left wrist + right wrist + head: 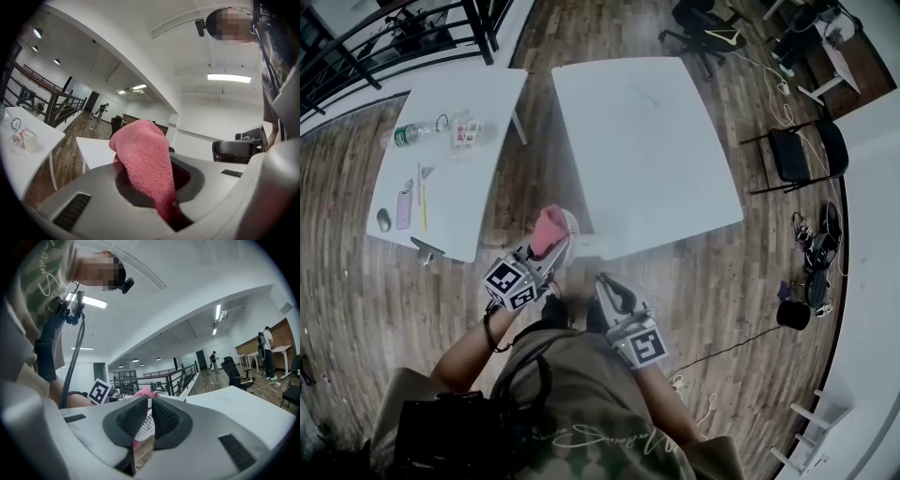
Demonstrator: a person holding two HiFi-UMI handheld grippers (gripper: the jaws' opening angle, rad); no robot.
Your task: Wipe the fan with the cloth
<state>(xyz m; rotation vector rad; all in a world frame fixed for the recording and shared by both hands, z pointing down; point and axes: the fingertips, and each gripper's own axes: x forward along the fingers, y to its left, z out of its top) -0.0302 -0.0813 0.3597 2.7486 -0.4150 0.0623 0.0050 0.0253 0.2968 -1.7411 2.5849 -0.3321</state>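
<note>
Jaws of the left gripper [161,192] clamp a pink knitted cloth [145,154]; those of the right gripper [149,416] stand nearly together, empty. A small white grilled fan [571,225] sits just beside the cloth, near the large white rectangular table's [647,141] corner. A clear plastic bottle [411,133] lies on the smaller white table [478,103].
</note>
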